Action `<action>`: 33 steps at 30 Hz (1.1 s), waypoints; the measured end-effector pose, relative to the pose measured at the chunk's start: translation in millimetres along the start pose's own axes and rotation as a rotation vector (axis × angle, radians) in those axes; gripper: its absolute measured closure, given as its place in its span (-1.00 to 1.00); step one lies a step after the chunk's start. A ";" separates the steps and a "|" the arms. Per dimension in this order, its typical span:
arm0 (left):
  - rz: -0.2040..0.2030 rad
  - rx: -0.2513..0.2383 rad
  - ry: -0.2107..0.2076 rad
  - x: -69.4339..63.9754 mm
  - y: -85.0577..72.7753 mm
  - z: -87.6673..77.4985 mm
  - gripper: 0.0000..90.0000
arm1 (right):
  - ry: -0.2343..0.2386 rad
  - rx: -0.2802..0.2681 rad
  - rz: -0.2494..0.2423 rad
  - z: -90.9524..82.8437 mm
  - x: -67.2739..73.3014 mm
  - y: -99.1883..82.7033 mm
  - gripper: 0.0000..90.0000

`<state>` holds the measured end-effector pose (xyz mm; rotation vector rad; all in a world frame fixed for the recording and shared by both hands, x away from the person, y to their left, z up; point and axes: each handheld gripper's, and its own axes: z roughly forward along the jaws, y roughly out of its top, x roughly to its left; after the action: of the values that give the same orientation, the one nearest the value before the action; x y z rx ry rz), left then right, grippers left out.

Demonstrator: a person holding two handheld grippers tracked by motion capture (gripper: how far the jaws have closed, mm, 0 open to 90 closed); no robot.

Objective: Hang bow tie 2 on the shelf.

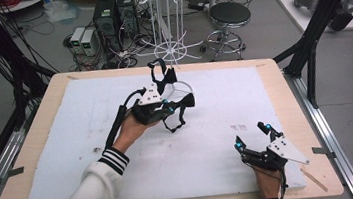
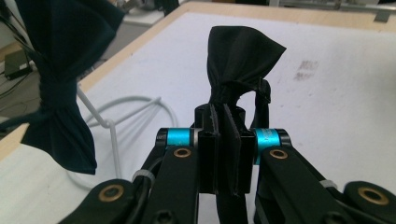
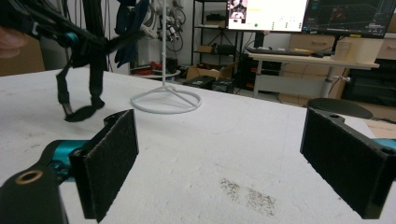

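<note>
left gripper [image 1: 172, 105] jaws pinching bow tie [image 2: 240, 58] at its knot, above table [image 1: 44, 107] near white stand [image 1: 172, 54] | soft, light, limp: grip knot | right gripper [image 1: 253, 137] jaws spread, empty

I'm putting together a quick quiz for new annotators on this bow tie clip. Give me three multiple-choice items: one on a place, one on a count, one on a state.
1. Where does the white wire stand sit?
A. at the table's far edge
B. by the right gripper
C. on the floor

2. How many black bow ties are in the left gripper view?
A. one
B. two
C. four

3. How does the right gripper stand?
A. shut on a strap
B. shut on nothing
C. open and holding nothing

Answers:
1 A: its ring base rests on the white mat at the far side.
2 B: one bow tie is clamped in the left gripper, another bow tie hangs on the stand.
3 C: its pads stand wide apart over bare mat.
</note>
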<state>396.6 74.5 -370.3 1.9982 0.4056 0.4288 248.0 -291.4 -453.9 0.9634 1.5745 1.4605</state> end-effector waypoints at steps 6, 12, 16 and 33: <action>0.005 -0.064 0.011 -1.8 10.0 -12.4 0.87 | -0.002 0.000 -0.001 0.2 0.2 0.0 -0.76; -0.001 -0.111 0.018 -1.2 19.3 -20.4 0.87 | -0.003 0.001 0.000 0.2 0.3 0.1 -0.76; -0.001 -0.132 0.018 -1.8 23.9 -23.1 0.87 | -0.003 0.002 0.000 0.1 0.4 0.1 -0.76; -0.018 -0.240 0.038 0.2 48.3 -34.7 0.87 | -0.004 0.005 0.001 0.2 0.8 0.2 -0.76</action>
<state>385.4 80.5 -312.2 1.7546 0.3770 0.4812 247.9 -290.6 -453.8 0.9692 1.5759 1.4555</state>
